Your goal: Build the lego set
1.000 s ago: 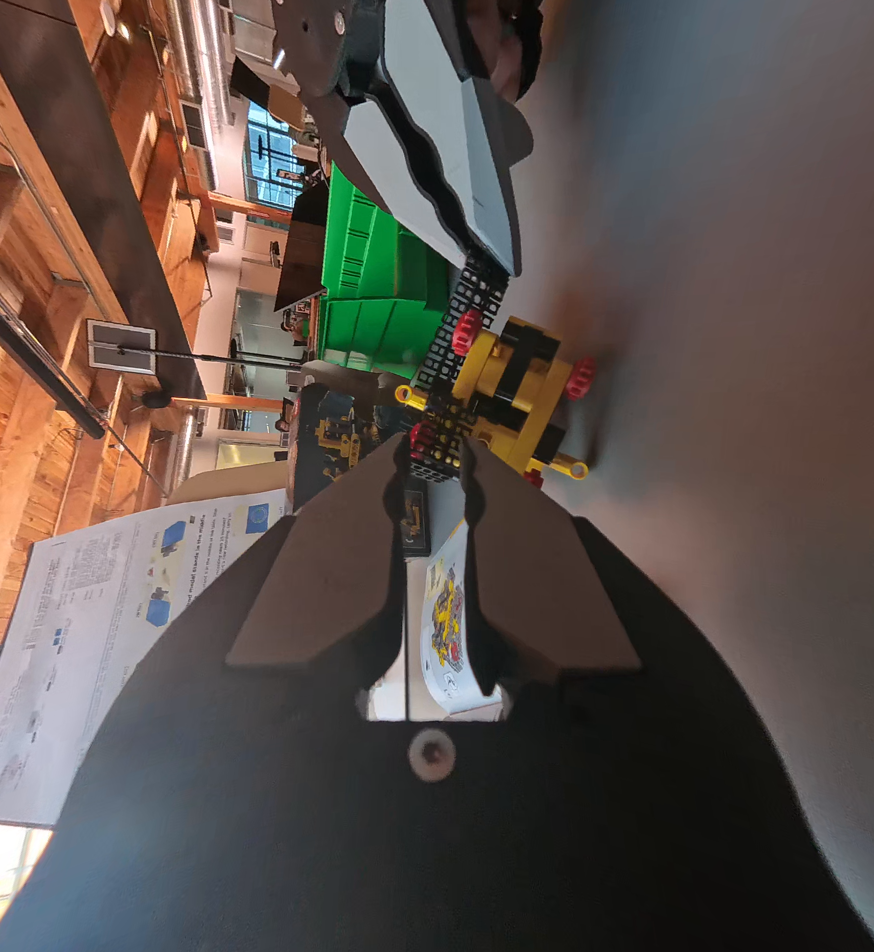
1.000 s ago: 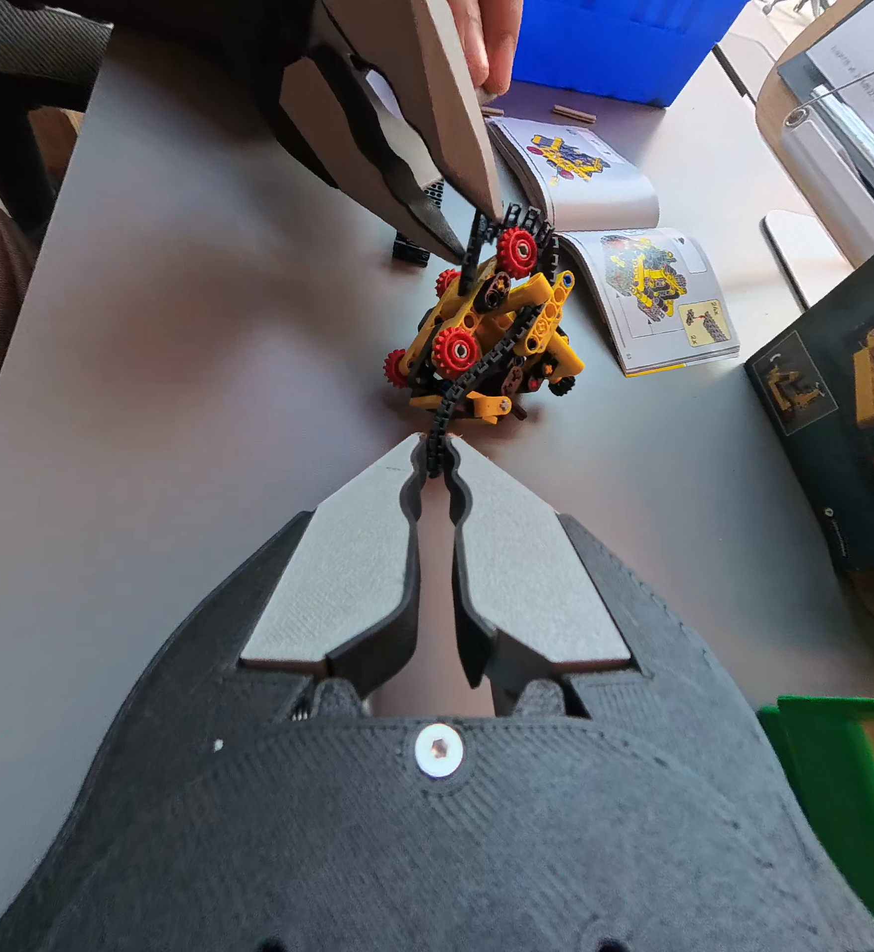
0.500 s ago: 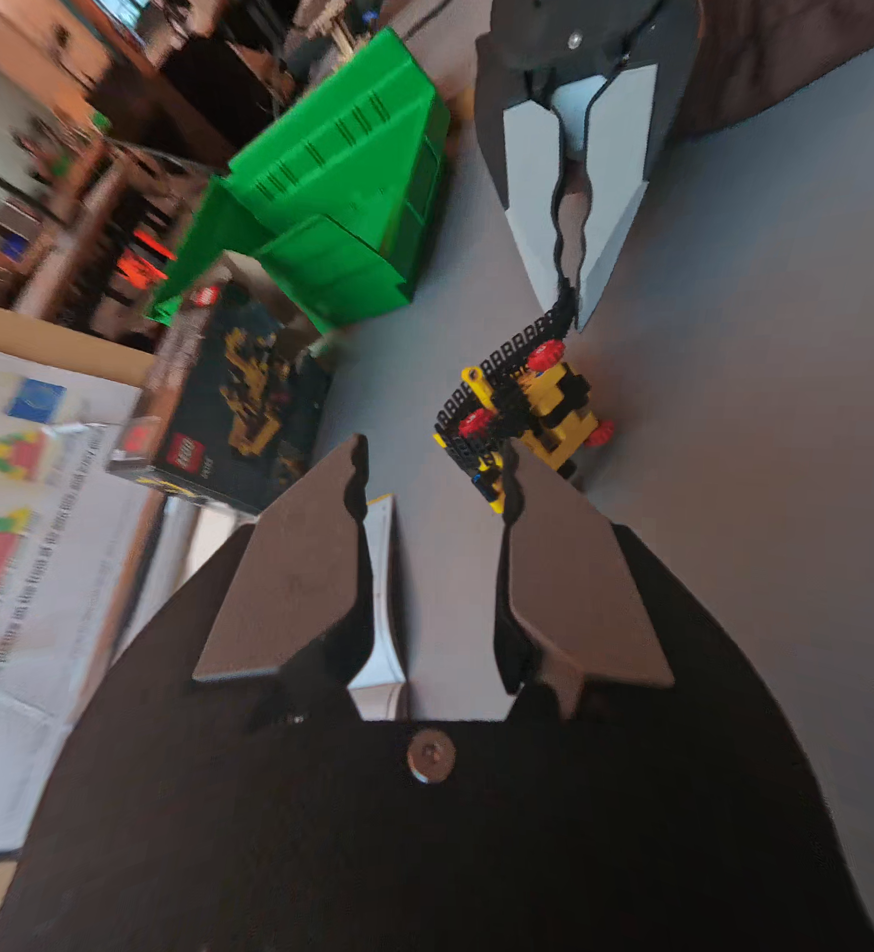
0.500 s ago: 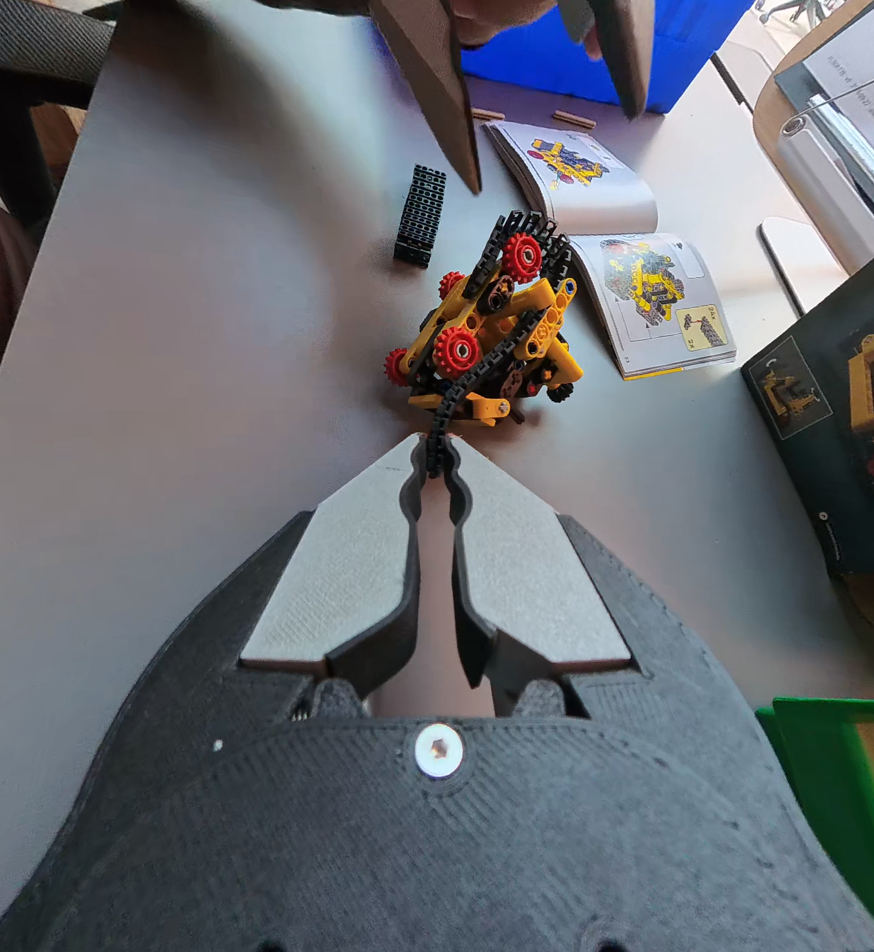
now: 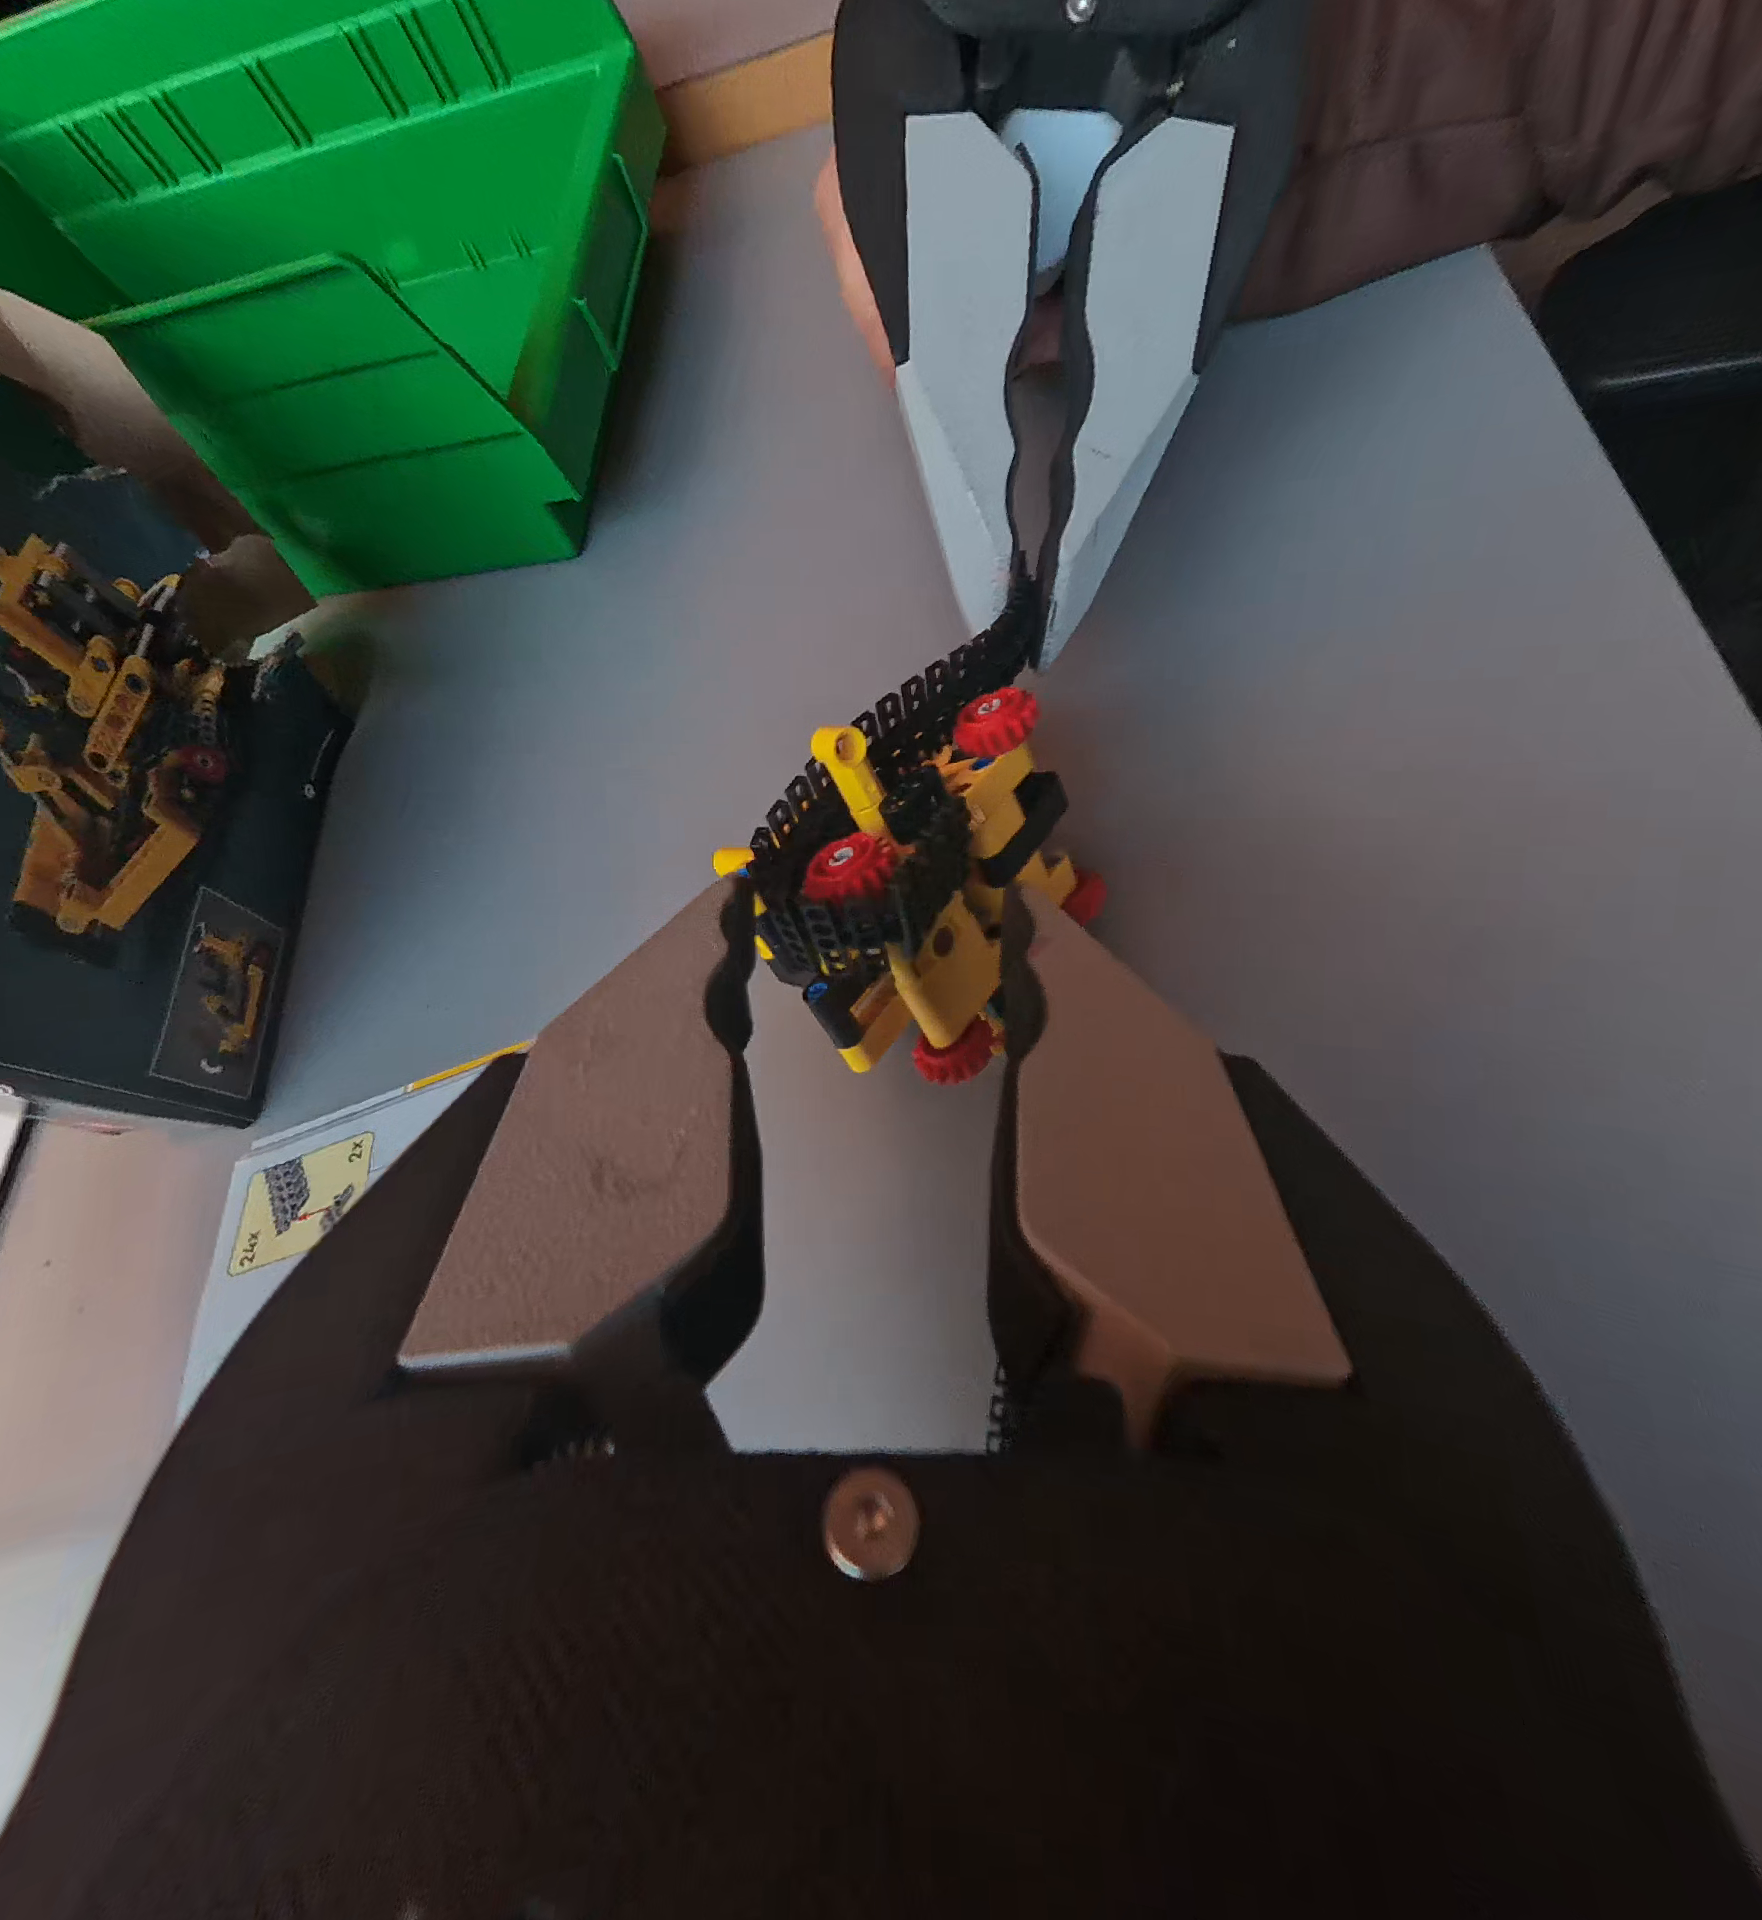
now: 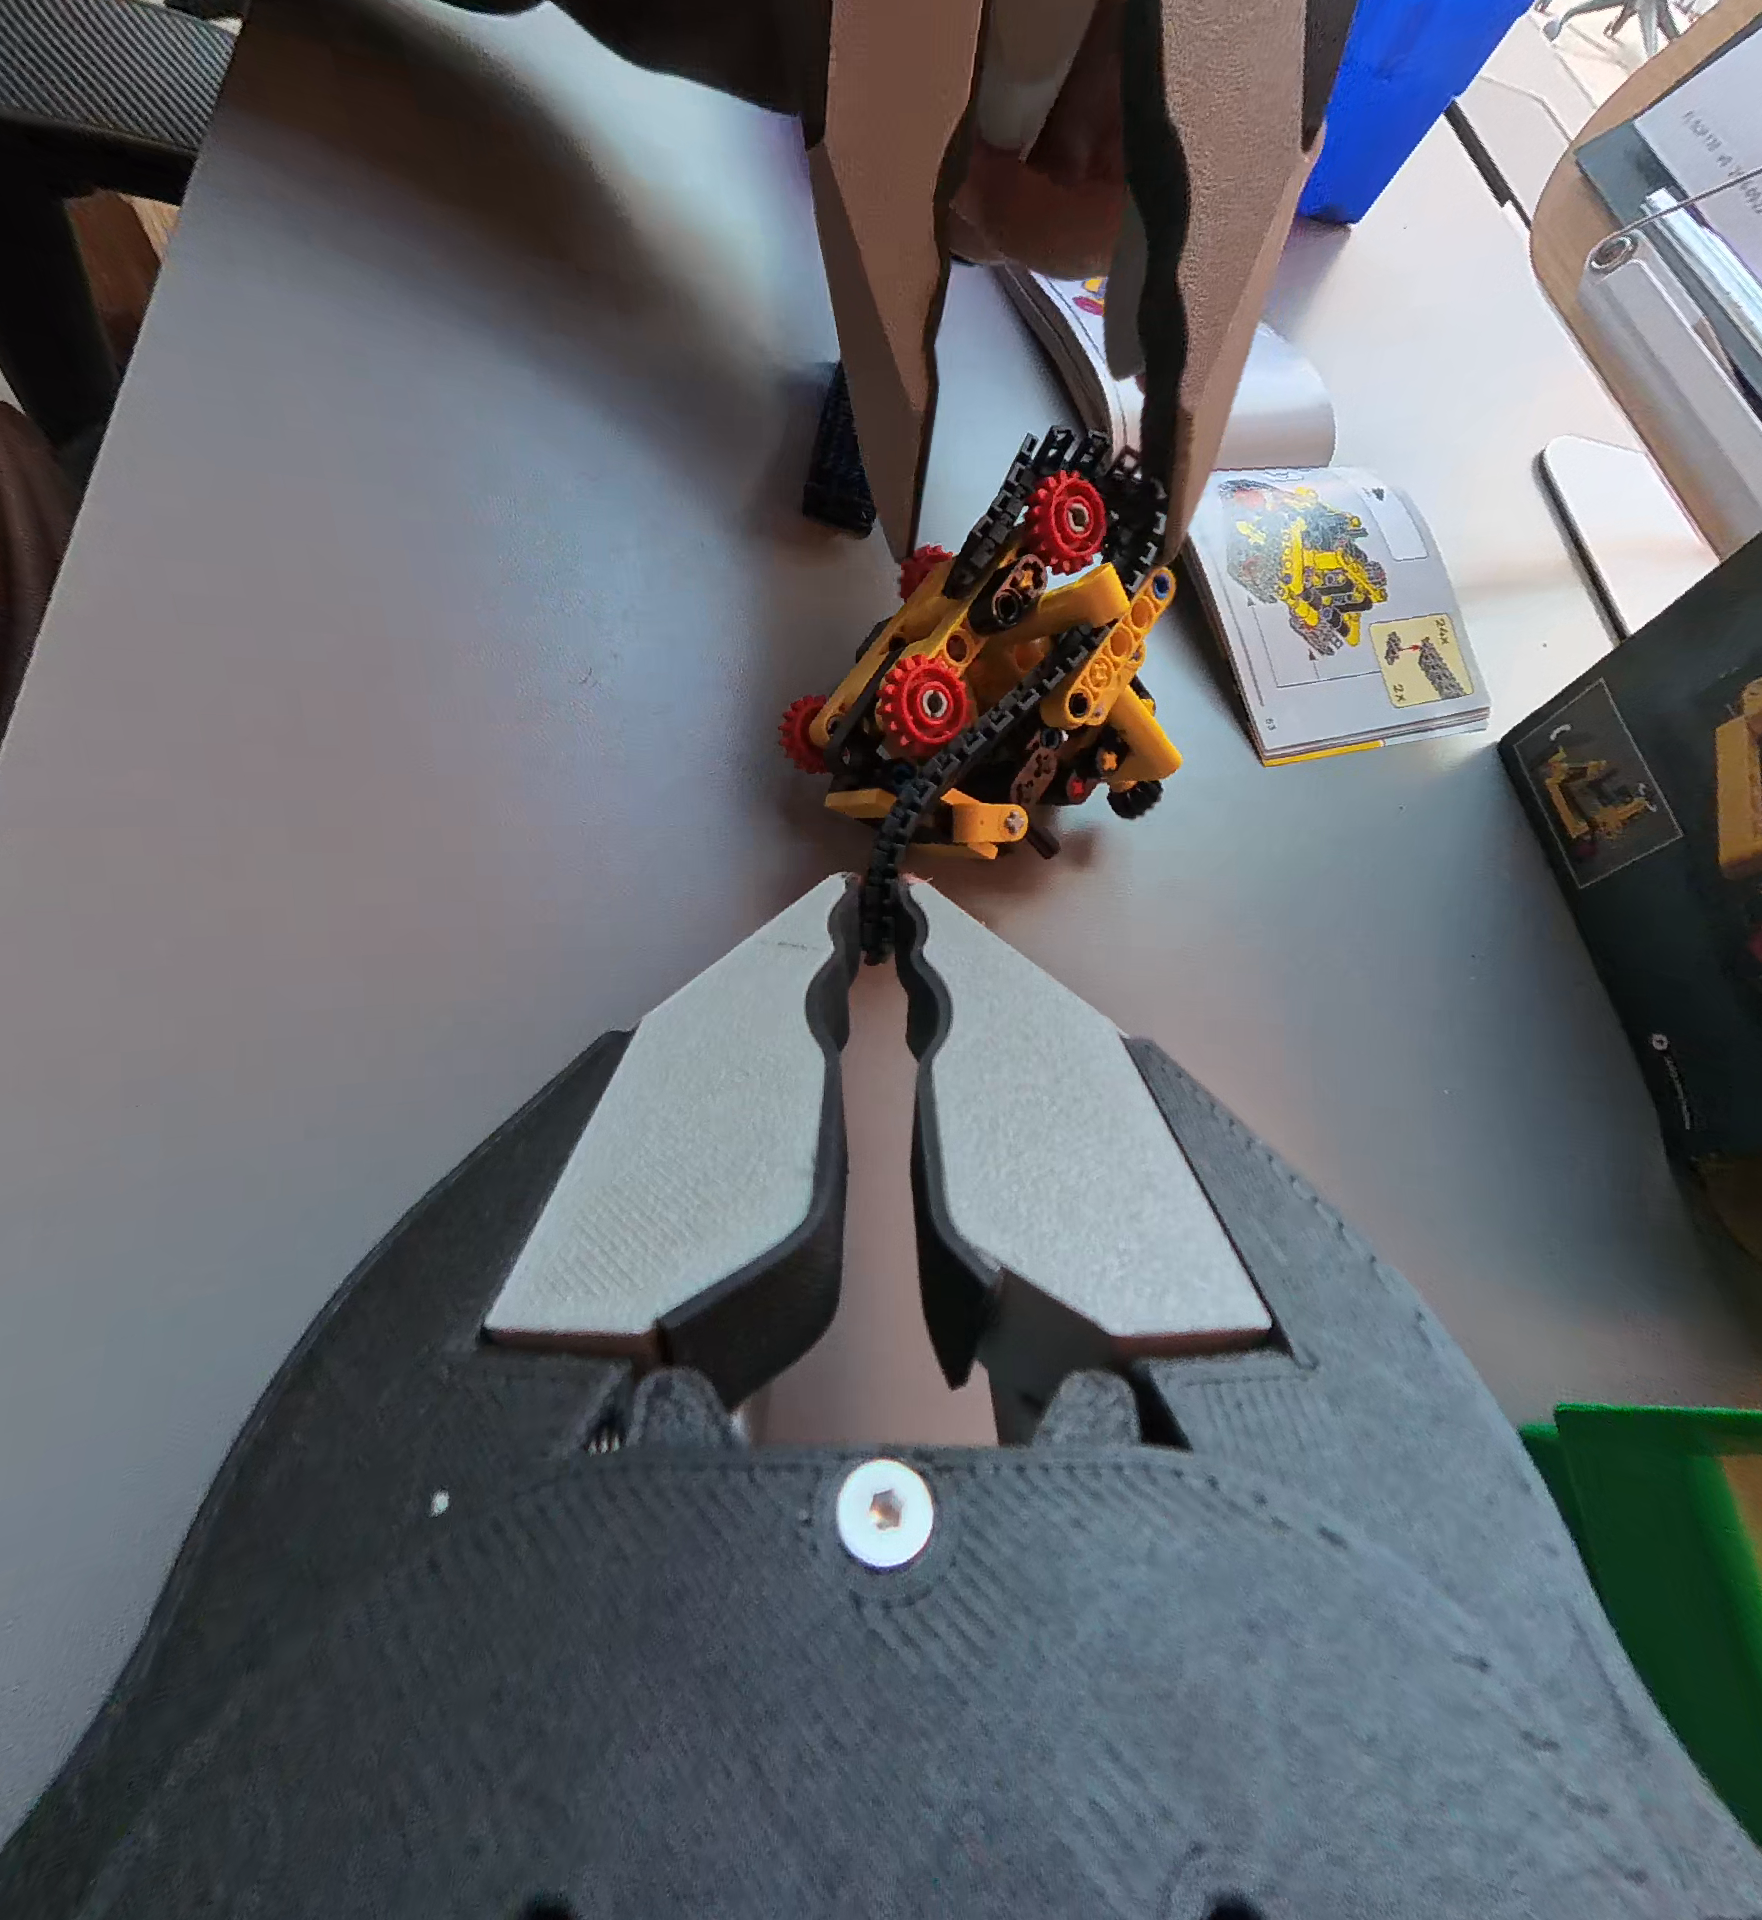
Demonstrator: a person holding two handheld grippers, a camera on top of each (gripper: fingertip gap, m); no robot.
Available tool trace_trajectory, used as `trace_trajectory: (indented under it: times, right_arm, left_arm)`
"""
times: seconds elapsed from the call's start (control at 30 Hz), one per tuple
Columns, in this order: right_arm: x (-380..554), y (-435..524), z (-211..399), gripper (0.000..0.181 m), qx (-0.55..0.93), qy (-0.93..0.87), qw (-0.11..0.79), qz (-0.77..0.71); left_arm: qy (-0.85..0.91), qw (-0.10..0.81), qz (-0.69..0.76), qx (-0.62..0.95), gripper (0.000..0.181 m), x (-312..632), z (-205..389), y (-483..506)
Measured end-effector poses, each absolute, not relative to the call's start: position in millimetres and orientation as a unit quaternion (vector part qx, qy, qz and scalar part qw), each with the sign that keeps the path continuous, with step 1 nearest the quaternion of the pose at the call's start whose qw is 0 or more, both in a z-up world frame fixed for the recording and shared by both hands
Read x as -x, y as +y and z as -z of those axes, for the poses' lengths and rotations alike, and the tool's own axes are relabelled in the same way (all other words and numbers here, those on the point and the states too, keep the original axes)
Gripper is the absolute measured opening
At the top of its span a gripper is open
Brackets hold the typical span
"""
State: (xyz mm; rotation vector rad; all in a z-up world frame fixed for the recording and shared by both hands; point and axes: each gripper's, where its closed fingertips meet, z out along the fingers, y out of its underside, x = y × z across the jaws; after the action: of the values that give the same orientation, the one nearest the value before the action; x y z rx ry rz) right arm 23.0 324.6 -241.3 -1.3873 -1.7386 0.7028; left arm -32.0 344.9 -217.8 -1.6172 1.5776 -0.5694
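Hiding a black piece [image 6: 837, 457] behind its finger, the left gripper [image 5: 875, 940] is straddling the model [image 5: 908, 883], spread; the right gripper [image 6: 879, 914] is pinching the track [image 6: 892, 831].

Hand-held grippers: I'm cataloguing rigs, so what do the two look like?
Both share one design: a black, ribbed printed body with a silver screw at the centre and two tapering fingers with wavy black inner edges. The right hand-held gripper has pale grey fingers; the left hand-held gripper has brownish ones.
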Motion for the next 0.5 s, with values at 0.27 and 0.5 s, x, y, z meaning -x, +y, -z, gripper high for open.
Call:
trace_trajectory:
  times: [0.27, 0.5]
  right_arm:
    - [-25.2, 335.1, 240.6, 0.003, 0.566, -0.67, 0.401, -0.264]
    - [-28.3, 344.2, 254.9, 0.002, 0.608, -0.653, 0.364, -0.268]
  left_arm:
    - [0.605, 0.392, 0.202, 0.662, 0.024, 38.8, 219.5, 349.1]
    - [0.597, 0.347, 0.225, 0.687, 0.036, 39.2, 223.3, 343.2]
